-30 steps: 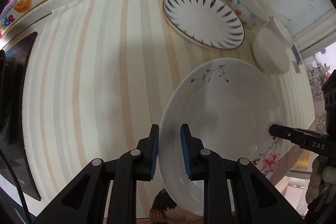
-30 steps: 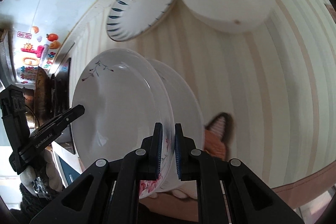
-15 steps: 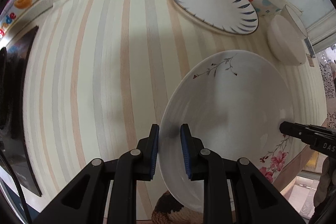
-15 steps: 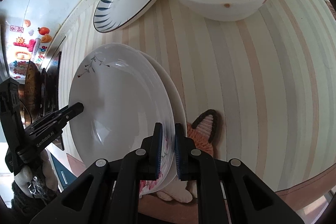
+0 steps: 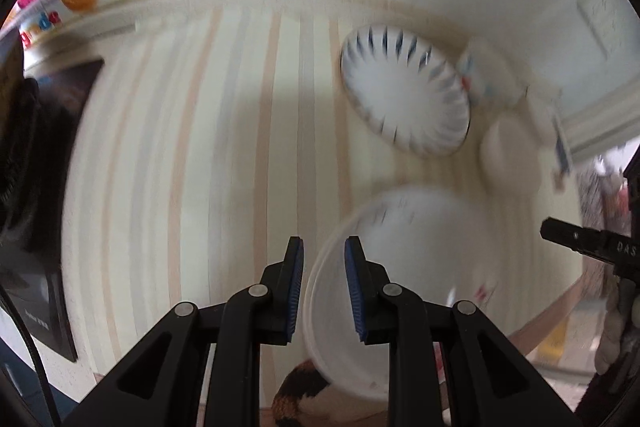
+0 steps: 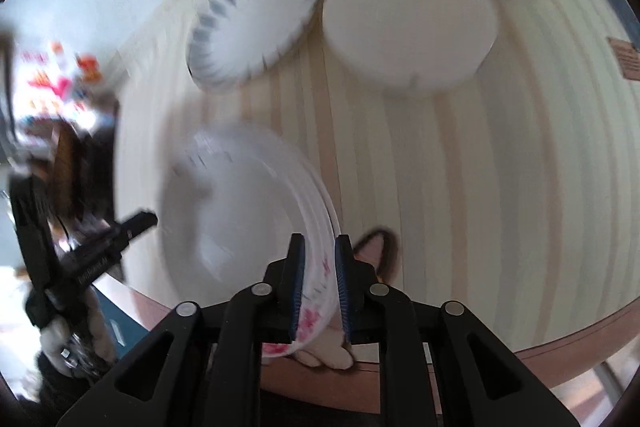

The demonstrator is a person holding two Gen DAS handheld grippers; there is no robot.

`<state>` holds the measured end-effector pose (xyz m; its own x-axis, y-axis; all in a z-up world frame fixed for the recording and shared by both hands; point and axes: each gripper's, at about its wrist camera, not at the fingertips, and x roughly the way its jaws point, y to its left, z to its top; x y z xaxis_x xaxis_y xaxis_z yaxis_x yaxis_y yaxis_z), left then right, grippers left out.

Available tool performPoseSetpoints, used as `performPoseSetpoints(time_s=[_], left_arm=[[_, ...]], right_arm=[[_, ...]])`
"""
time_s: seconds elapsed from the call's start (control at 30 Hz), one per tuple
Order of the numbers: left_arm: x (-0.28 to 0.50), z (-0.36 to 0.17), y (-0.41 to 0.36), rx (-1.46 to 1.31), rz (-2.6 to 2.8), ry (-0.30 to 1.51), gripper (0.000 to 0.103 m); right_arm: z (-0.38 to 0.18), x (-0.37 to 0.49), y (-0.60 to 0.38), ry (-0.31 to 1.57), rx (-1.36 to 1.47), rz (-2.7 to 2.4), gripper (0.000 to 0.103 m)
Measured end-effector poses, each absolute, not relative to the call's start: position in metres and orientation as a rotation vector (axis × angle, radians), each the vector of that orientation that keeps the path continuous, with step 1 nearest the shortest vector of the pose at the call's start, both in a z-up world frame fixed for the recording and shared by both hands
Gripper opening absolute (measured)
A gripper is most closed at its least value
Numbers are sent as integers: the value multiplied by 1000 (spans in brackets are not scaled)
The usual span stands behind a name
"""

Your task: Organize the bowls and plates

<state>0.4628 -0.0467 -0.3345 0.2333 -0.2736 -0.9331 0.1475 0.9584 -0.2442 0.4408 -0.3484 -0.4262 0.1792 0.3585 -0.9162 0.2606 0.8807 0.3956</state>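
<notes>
Both grippers' jaws had just been opening: left gripper [image 5: 322,291] and right gripper [image 6: 319,291] straddled the flowered plate [image 6: 240,219] rim (blurred), pads apart.

Two steep downward wrist views, sharing the floral plate [image 5: 400,267].

Both grippers have just let go of the floral plate [image 6: 240,211] — the left gripper [image 5: 323,289] and right gripper [image 6: 318,289] have been opening, pads now off its rim though it sits between them. The plate looks lower and smaller in both views — everything smeared with motion blur.
</notes>
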Motion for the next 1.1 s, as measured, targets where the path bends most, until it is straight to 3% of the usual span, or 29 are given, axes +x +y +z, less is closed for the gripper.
performPoseSetpoints(time_s=[0.07, 0.2, 0.47, 0.7, 0.87, 1.0, 1.1], left_arm=[[487, -329, -49, -136, -293, 1286, 22], [545, -341, -71, -115, -272, 1315, 22], [607, -388, -90, -130, -263, 1426, 22], [628, -419, -98, -133, -265, 1477, 22], [634, -431, -112, -98, -296, 1473, 21], [633, -431, -124, -42, -306, 1449, 20], [632, -430, -123, -48, -305, 1440, 20]], right_arm=[[-404, 459, -361, 1346, 569, 83, 19], [-383, 517, -369, 1289, 560, 93, 35], [-410, 624, -359, 1384, 399, 17, 35], [-446, 661, -355, 1480, 305, -14, 35], [-468, 669, -353, 1518, 288, -23, 33], [-482, 672, -350, 1529, 268, -24, 16], [-481, 673, -349, 1512, 260, -29, 15]])
